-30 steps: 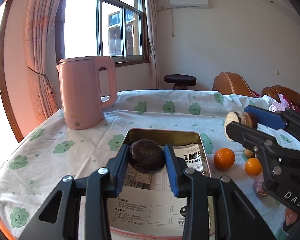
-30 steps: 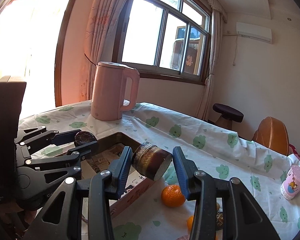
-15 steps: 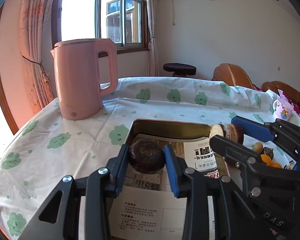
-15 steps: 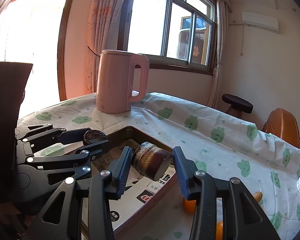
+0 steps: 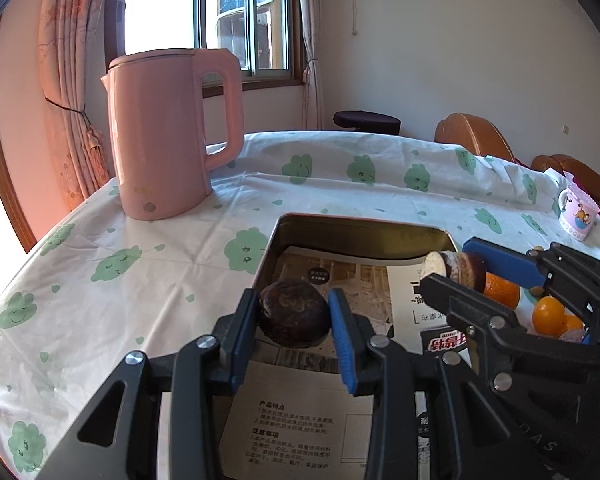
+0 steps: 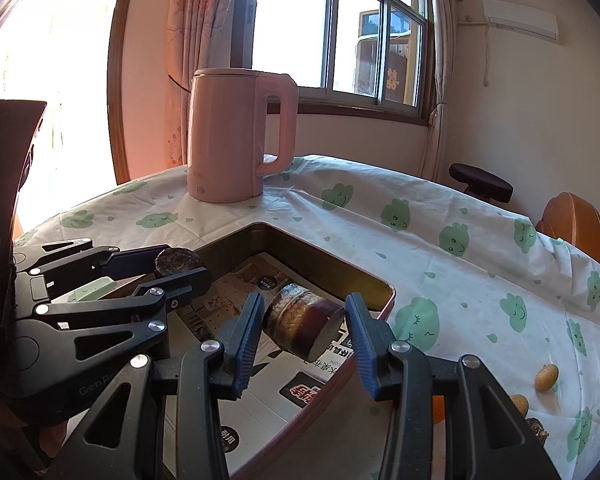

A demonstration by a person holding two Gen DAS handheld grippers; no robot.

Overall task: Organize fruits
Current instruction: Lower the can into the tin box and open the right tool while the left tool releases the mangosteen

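My left gripper [image 5: 294,326] is shut on a dark brown round fruit [image 5: 293,317] and holds it over the near left part of a metal tray [image 5: 360,227] lined with printed paper. My right gripper [image 6: 304,330] is shut on a dark cut fruit half [image 6: 302,326] with a pale cut face, over the tray's right side [image 6: 364,280]. In the left wrist view the right gripper [image 5: 452,270] shows at the right with its fruit half [image 5: 454,270]. In the right wrist view the left gripper [image 6: 178,262] shows at the left with its fruit [image 6: 176,259].
A pink kettle [image 5: 168,136] stands on the cloud-print tablecloth behind the tray. Oranges [image 5: 548,316] and small fruits [image 6: 545,377] lie on the cloth right of the tray. A small printed cup [image 5: 578,218] stands at the far right. A stool and brown chairs lie beyond the table.
Both grippers have moved forward and down over the tray, each still holding its fruit. The right gripper moved left from above the oranges to above the tray.
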